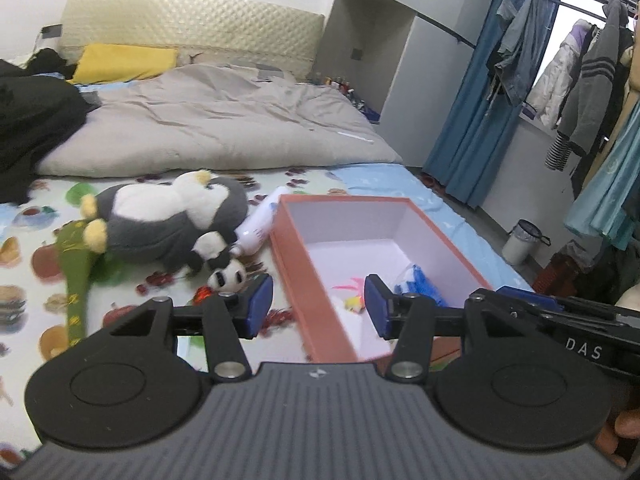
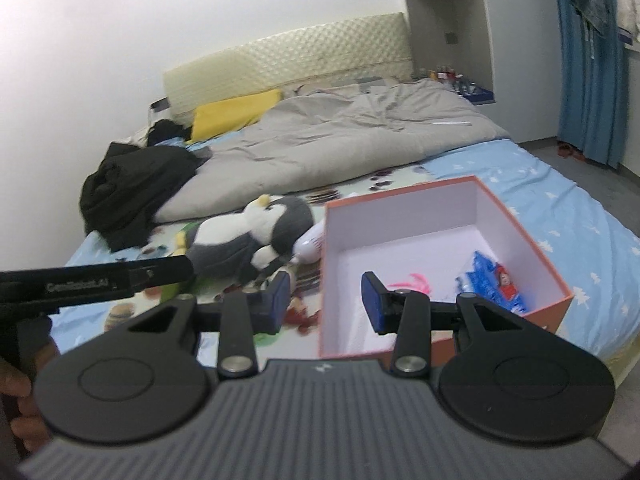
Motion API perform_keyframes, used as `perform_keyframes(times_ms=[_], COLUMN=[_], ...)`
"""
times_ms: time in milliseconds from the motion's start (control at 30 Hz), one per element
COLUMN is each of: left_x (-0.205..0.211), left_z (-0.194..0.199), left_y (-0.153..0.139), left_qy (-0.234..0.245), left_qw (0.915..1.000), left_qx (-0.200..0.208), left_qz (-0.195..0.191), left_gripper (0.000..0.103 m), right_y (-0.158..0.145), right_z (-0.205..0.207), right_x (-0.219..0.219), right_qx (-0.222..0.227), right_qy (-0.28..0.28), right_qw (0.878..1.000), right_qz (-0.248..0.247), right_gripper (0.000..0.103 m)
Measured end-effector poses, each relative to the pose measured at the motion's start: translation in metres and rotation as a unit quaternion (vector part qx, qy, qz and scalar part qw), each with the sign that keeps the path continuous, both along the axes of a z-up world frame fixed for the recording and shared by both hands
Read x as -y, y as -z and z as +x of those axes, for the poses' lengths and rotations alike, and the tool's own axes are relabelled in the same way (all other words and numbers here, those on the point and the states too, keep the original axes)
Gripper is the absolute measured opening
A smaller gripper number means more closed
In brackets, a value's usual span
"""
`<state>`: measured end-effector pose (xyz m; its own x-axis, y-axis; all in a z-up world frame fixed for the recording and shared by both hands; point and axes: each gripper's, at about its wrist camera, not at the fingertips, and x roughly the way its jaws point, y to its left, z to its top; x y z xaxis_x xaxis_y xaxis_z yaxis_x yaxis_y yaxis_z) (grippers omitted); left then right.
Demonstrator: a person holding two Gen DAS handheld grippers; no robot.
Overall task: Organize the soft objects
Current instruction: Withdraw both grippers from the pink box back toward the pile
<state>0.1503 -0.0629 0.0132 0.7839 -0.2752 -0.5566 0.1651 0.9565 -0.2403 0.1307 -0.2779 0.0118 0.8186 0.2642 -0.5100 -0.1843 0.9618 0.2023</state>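
Both tongs hang partly open and empty over the bed (image 1: 448, 208), left tongs (image 1: 319, 306) straddling the orange box's (image 1: 316, 300) near-left wall, right tongs (image 2: 325, 304) likewise, with the penguin plush (image 1: 168, 220) beyond-left, grey duvet (image 1: 224, 128) farthest.

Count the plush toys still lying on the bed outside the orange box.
3: a grey-and-white penguin plush left of the box, a small panda plush in front of it, and a green plush by the penguin's feet. More may be hidden underneath.
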Motion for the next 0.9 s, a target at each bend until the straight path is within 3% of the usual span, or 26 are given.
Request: perform_keyframes(times_ms=[333,600,900], left_x=[-0.034,-0.05,-0.055], left_z=[-0.053,-0.066,-0.081], left_y=[0.031,0.057,0.076], left_qy=[-0.027,-0.05,-0.054], left_qw=[0.9995,0.9984,0.998], left_qx=[-0.011,-0.022,-0.017], left_qz=[0.011,0.016,0.028], left_gripper=[0.059,0.062,0.066], right_y=[0.025,0.053,0.07], right_z=[-0.037,-0.047,-0.063], right_x=[-0.042,-0.06,-0.069], right_qx=[-0.014,-0.028,-0.014], right_qy=[-0.03,-0.039,-0.045], right_qw=[0.999,0.999,0.999], right_qz=[-0.002,0.006,0.003], right_gripper=[0.043,0.043,0.043])
